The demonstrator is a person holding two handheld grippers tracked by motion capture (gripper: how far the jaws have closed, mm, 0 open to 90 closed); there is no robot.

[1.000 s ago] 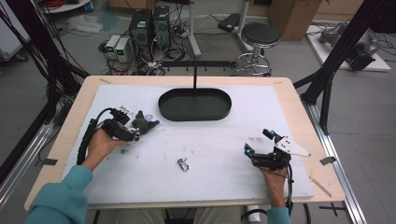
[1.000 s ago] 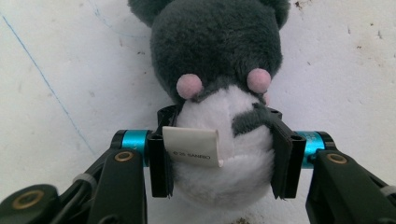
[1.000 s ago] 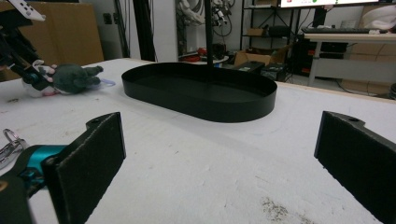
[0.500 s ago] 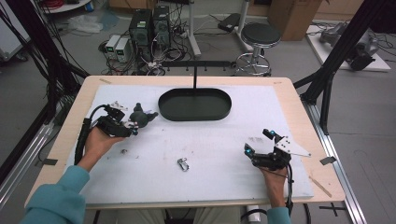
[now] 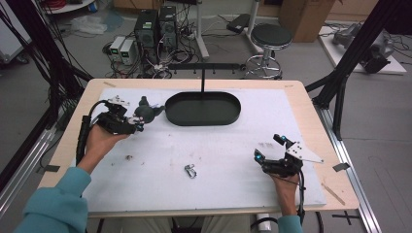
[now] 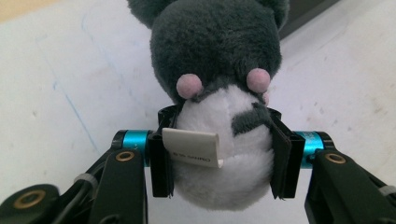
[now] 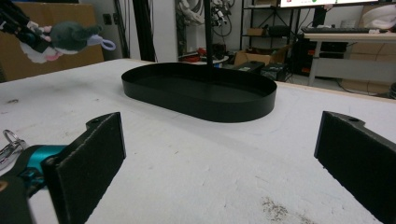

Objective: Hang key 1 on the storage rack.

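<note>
The left claw (image 5: 138,122) is clamped on a small plush mouse (image 6: 219,93), its pads squeezing the white belly from both sides, with a folded white label (image 6: 194,147) showing at the front of the toy. In the high view the plush mouse (image 5: 147,111) hangs off the bench (image 5: 218,160) at the far left, just beside the left end of the black oval tray (image 5: 202,108) but not over it yet. The right gripper view bears this out: the mouse (image 7: 70,37) is in the air well above the white surface, with a lilac loop (image 7: 106,44) at its head end, to the left of the tray (image 7: 201,91).

So the pickup looks done, and what is left, by my reading, is the carry to the right over the rim and a release into the tray (or possibly onto the thin black post (image 5: 202,80) that rises at its far side, if the loop is meant for hanging; the pictures do not settle which). The tray itself holds nothing so far.

The right claw (image 5: 268,147) rests near the right front of the bench with its jaws wide apart and nothing between them. A small metal clip (image 5: 190,171) lies on the bench near the front, between the two hands, untouched; it may be the next thing to go.
</note>
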